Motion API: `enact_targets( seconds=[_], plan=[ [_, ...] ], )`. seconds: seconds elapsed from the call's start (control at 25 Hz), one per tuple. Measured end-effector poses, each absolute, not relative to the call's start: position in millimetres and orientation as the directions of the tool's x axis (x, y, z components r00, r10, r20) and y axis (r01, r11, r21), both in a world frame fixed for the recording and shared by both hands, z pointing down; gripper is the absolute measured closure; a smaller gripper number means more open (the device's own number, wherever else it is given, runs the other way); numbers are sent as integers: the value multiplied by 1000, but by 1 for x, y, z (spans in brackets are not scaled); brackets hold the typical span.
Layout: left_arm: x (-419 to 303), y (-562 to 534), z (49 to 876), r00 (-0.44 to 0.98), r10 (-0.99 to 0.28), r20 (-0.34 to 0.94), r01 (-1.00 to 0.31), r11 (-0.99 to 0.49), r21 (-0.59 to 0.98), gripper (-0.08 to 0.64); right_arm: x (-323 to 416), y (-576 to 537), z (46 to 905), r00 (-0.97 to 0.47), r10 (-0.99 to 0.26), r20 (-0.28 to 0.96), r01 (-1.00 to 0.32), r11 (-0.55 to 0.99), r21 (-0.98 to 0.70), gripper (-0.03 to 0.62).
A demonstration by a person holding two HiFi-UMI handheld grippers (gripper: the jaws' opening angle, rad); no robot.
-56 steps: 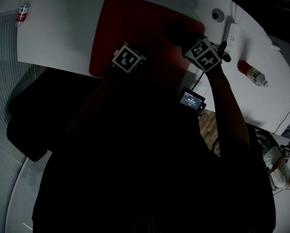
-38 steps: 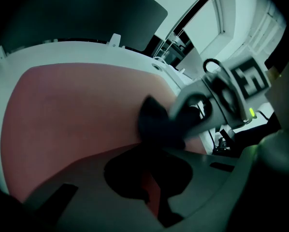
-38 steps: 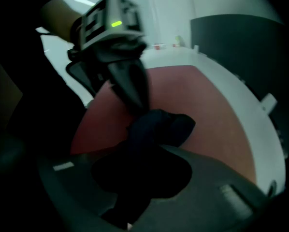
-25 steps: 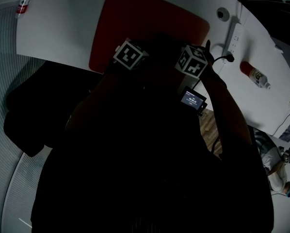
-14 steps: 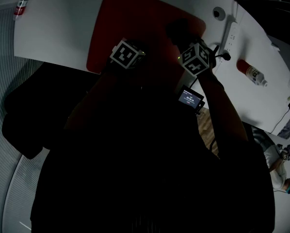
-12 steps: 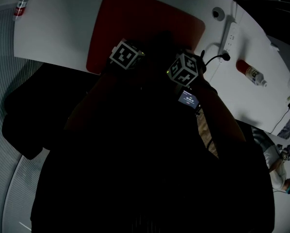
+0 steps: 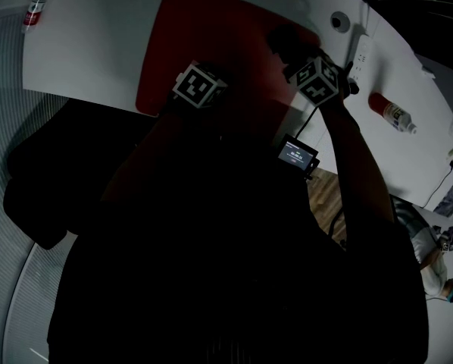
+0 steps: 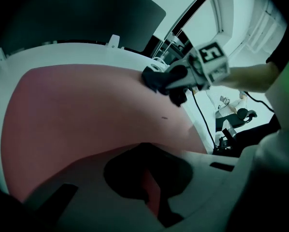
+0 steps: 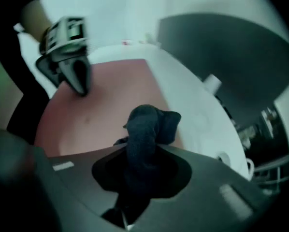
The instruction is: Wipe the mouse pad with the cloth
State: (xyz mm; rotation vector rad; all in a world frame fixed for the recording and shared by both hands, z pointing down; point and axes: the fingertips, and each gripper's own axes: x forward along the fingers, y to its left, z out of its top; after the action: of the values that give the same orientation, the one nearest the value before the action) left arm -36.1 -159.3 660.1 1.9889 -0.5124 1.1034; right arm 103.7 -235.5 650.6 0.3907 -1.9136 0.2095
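Observation:
A red mouse pad [image 7: 211,32] lies on the white table [image 7: 90,44]. My right gripper [image 9: 137,156] is shut on a dark cloth [image 9: 147,124], which bunches out past the jaws onto the pad's far right corner [image 7: 283,42]. In the left gripper view the right gripper [image 8: 176,88] and the cloth [image 8: 159,79] sit at the pad's [image 8: 81,115] far edge. My left gripper [image 9: 81,87] has its fingers together, tips down on the pad's [image 9: 110,110] near part; its marker cube [image 7: 200,86] hides the jaws in the head view.
A white power strip [image 7: 360,51] and a round grommet [image 7: 338,23] lie right of the pad. Bottles with red labels lie at the right [image 7: 393,114] and far left [image 7: 35,10]. A small lit screen [image 7: 298,155] hangs by the table's near edge.
In the last half second the right gripper has swept the cloth from beside the left gripper out to the pad's far right corner. The left gripper has stayed put.

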Motion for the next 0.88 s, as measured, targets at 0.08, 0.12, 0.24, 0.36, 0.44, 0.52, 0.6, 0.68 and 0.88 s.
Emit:
enact_targets(
  seconds=[0.08, 0.12, 0.24, 0.36, 0.44, 0.52, 0.6, 0.68, 0.88],
  plan=[
    [-36, -160, 659, 543, 15, 840, -663, -605, 440, 554, 127, -257, 648, -265, -215, 940, -410, 907, 92, 522],
    [-35, -158, 659, 544, 12, 839, -665, -603, 440, 554, 127, -253, 648, -235, -227, 945, -380, 916, 125, 529],
    [-36, -157, 659, 545, 7, 838, -671, -596, 441, 554, 79, -192, 648, -268, -142, 953, -250, 966, 73, 533],
    [-36, -161, 658, 551, -11, 834, -680, -586, 442, 554, 3, -76, 647, -374, 103, 922, 52, 995, -90, 532],
    [-32, -163, 654, 563, -27, 826, -686, -572, 449, 554, -17, -21, 648, -359, 209, 910, 241, 962, -126, 525],
    [-33, -162, 655, 556, -23, 831, -686, -576, 444, 554, -19, -11, 648, -369, 255, 894, 275, 949, -157, 525],
    [-37, -160, 659, 538, -19, 843, -685, -593, 424, 554, -14, -23, 652, -409, 269, 872, 237, 954, -184, 525],
    [-36, -160, 661, 530, -19, 848, -681, -605, 412, 554, -2, -53, 655, -439, 208, 874, 148, 976, -158, 525],
    [-39, -160, 658, 513, -20, 858, -679, -621, 392, 554, 58, -176, 651, -428, -100, 898, -268, 963, -20, 521]
  ],
)
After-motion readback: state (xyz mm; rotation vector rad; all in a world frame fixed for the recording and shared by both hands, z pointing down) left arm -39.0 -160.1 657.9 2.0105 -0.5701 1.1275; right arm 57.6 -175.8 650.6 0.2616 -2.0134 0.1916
